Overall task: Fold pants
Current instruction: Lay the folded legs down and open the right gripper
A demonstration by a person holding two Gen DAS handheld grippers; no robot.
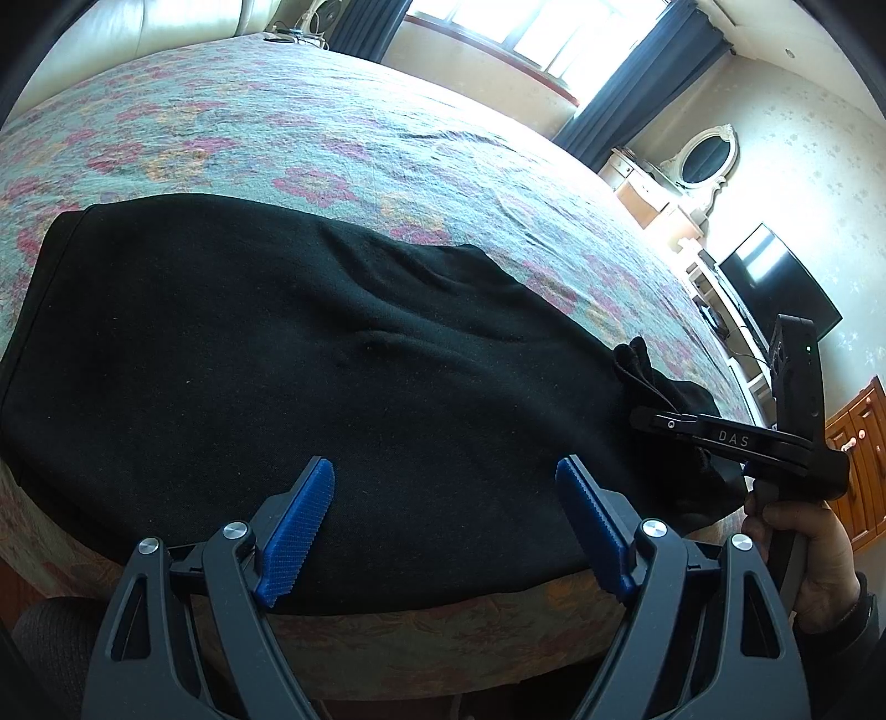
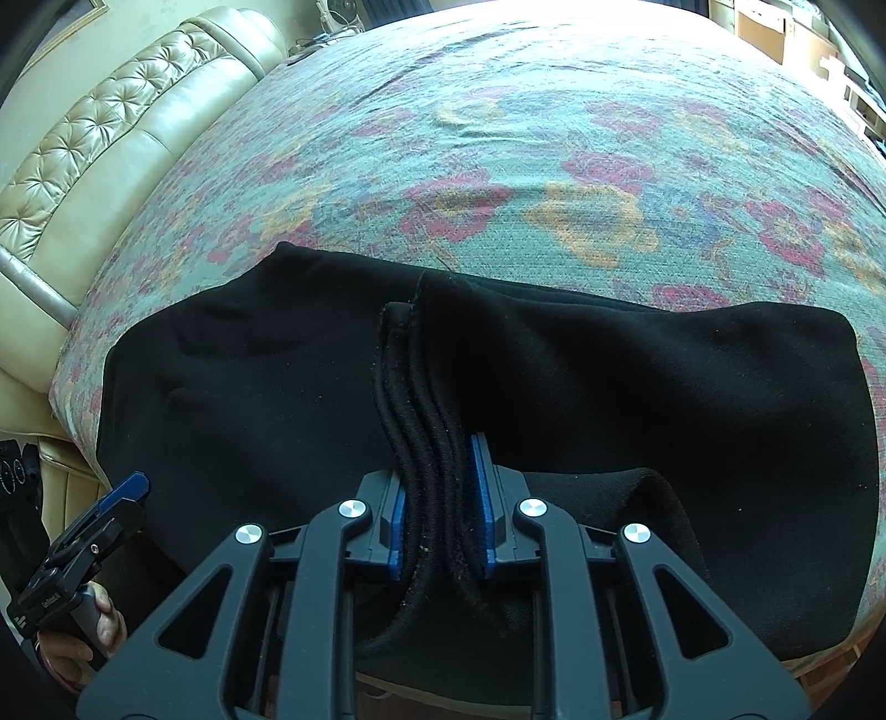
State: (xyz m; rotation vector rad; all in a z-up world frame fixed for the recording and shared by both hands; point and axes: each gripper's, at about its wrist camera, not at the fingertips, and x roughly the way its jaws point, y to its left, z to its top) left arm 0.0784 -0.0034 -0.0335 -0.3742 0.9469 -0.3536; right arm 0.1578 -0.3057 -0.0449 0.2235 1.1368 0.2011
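Note:
Black pants (image 1: 288,343) lie spread along the near edge of a bed. My left gripper (image 1: 443,493) is open, its blue pads apart just above the pants near the bed's front edge, holding nothing. My right gripper (image 2: 440,482) is shut on a bunched edge of the pants (image 2: 432,421), several cloth layers pinched between its blue pads and lifted slightly. The rest of the pants (image 2: 664,399) spreads to both sides. The right gripper also shows at the right of the left wrist view (image 1: 653,415), and the left gripper at the lower left of the right wrist view (image 2: 124,493).
The bed has a floral green and pink cover (image 1: 332,133). A padded beige headboard (image 2: 111,144) stands to the left. A window with dark curtains (image 1: 554,44), a dresser with oval mirror (image 1: 703,160), a television (image 1: 775,282) and a wooden cabinet (image 1: 858,454) are behind and to the right.

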